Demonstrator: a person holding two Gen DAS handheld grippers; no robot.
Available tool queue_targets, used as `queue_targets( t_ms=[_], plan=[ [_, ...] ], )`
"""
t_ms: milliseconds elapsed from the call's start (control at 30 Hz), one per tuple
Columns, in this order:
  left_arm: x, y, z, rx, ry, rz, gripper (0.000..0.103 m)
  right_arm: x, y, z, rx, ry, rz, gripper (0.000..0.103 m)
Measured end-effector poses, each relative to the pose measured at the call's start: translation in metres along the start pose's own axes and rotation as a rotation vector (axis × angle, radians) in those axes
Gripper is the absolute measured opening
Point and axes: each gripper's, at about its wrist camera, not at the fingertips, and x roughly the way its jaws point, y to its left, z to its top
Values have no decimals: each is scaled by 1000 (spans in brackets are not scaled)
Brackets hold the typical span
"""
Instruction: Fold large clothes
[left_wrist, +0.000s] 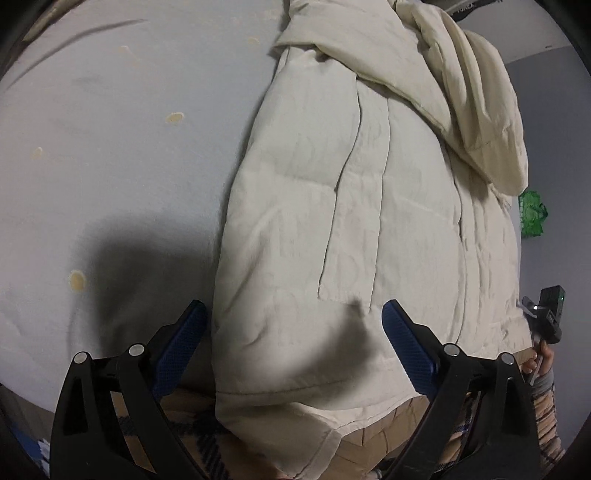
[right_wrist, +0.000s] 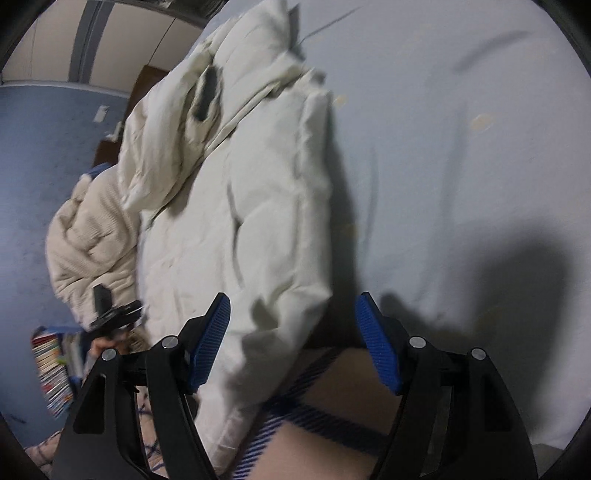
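We see the left gripper (left_wrist: 293, 334) and right gripper (right_wrist: 293, 341) both open over the jacket (left_wrist: 369, 221) hem; beige garment (right_wrist: 88, 236) beside it, sheet (left_wrist: 110, 147) underneath.

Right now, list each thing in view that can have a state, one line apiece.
Cream quilted puffer jacket: lying flat on the sheet, sleeve folded over its body, hem hanging off the near edge.
Pale grey bed sheet: spread out, spotted with yellowish stains.
Left gripper: open, jaws astride the jacket's hem edge, not pressing.
Right gripper: open, jacket corner between the jaws, not clamped.
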Motion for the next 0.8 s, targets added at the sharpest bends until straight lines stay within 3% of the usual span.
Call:
queue_targets(
  t_ms=[300,467,567,600,633,700,800],
  plan=[
    [3,-16,-18,89,62,-49,82,14,41,-12,-149,75,48,66],
    [2,-14,-22,119,106,-35,75,10,56,-21,-222,101,57,59],
    [12,-9,-23,101,135,-15,71,8,60,-27,-251,98,55,43],
    [12,-10,-23,101,132,-16,69,6,60,-28,-257,90,53,33],
    [12,-11,-24,106,129,-17,64,5,59,-28,-262,85,55,29],
    [10,-15,-26,120,125,-31,45,4,62,-29,-290,73,55,25],
    [3,-21,-31,154,118,-40,29,4,68,-29,-304,71,56,24]
  ],
)
